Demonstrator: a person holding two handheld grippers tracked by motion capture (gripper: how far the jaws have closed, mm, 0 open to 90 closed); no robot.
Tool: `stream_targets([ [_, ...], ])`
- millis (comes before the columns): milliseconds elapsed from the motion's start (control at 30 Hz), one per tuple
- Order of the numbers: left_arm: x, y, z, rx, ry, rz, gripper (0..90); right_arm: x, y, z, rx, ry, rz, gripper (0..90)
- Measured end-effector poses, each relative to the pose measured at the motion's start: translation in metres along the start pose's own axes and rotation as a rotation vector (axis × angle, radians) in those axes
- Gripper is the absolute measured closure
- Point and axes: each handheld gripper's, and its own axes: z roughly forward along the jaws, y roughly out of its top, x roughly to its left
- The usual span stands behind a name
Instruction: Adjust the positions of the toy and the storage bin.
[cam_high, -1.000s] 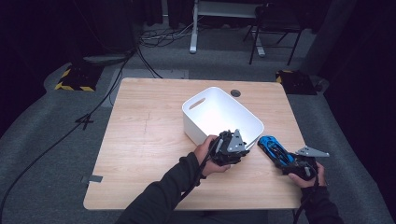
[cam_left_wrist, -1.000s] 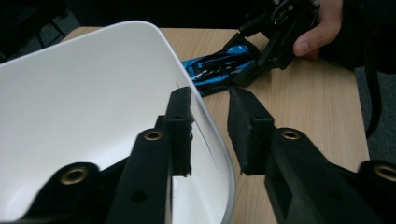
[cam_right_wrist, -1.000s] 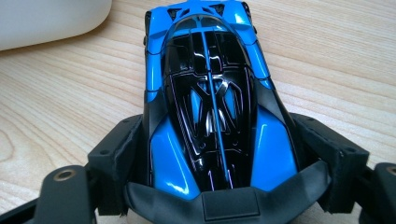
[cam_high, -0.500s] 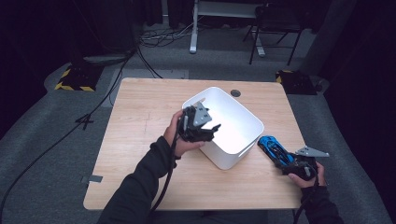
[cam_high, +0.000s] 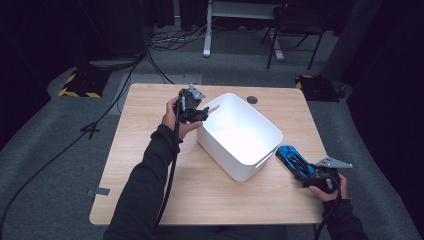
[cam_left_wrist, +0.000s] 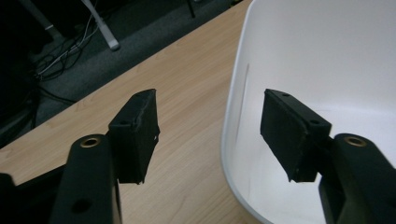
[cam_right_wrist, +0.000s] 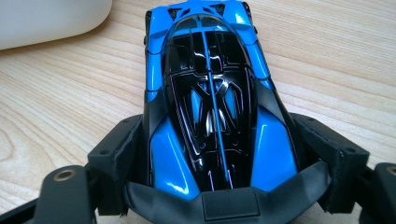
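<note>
Since the earlier frames, the left hand-held gripper has travelled from the near right corner of the white bin across to the bin's far left corner, while the right hand-held gripper and its blue toy car have kept their place. On a light wooden tabletop the white bin sits turned at an angle, near the middle. At the far left corner of the bin, the left hand-held gripper hovers with its jaws spread and nothing between the pads; the jaws have just been closing slightly. In the left gripper view the two black jaws straddle the bin's rim: one jaw hangs over bare wood outside the bin, the other over the white interior, and neither pad touches the wall. At the near right of the tabletop, just beside the bin's near right corner, the blue toy car rests on the wood with its nose pointing away from the person. The right hand-held gripper pinches the car at its rear end, one black pad pressed against each flank, just ahead of a dark rear wing. The car is well apart from the left hand-held gripper, with the whole bin between them.
</note>
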Motion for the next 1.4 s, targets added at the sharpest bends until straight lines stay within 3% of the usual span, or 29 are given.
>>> stream_targets([
  [67,0.004,-0.002,0.009,0.037,0.005,0.009,41.6,0.000,0.000,0.000,0.000,0.000,0.000,23.0],
  [133,0.008,-0.003,0.016,0.076,-0.042,-0.001,44.4,0.000,0.000,0.000,0.000,0.001,0.001,23.0],
  [167,0.009,-0.005,0.018,0.076,-0.087,-0.010,47.3,0.000,0.000,0.000,0.001,0.001,0.000,23.0],
  [233,0.011,-0.006,0.018,0.069,-0.121,-0.001,59.9,0.000,0.000,0.000,0.000,0.001,0.000,22.9],
  [367,0.009,-0.008,0.012,0.118,-0.111,0.040,78.4,-0.001,0.000,0.000,-0.001,0.002,-0.003,23.0],
  [600,0.019,-0.030,-0.014,0.116,-0.096,-0.021,79.3,0.000,0.000,0.000,0.002,0.002,-0.001,23.0],
  [733,0.020,-0.047,-0.035,0.099,-0.117,-0.049,74.9,0.000,0.000,0.000,0.001,0.002,-0.009,23.0],
  [800,0.019,-0.055,-0.045,0.087,-0.130,-0.043,71.4,0.000,0.000,0.000,0.004,-0.002,-0.009,23.0],
  [933,0.015,-0.066,-0.064,-0.002,-0.138,-0.042,49.5,0.000,0.000,0.000,0.005,-0.003,-0.011,23.0],
  [1033,0.010,-0.073,-0.079,-0.089,-0.168,-0.013,33.0,0.000,0.000,0.000,0.005,-0.004,-0.012,22.9],
  [1133,0.007,-0.082,-0.093,-0.148,-0.179,0.016,23.3,0.000,0.000,0.000,0.005,-0.004,-0.014,22.9],
  [1267,0.010,-0.100,-0.102,-0.208,-0.198,-0.004,18.8,0.000,0.000,0.000,0.005,-0.004,-0.014,22.9],
  [1400,0.019,-0.117,-0.101,-0.222,-0.229,-0.026,16.9,0.000,0.000,0.000,0.005,-0.005,-0.015,22.9],
])
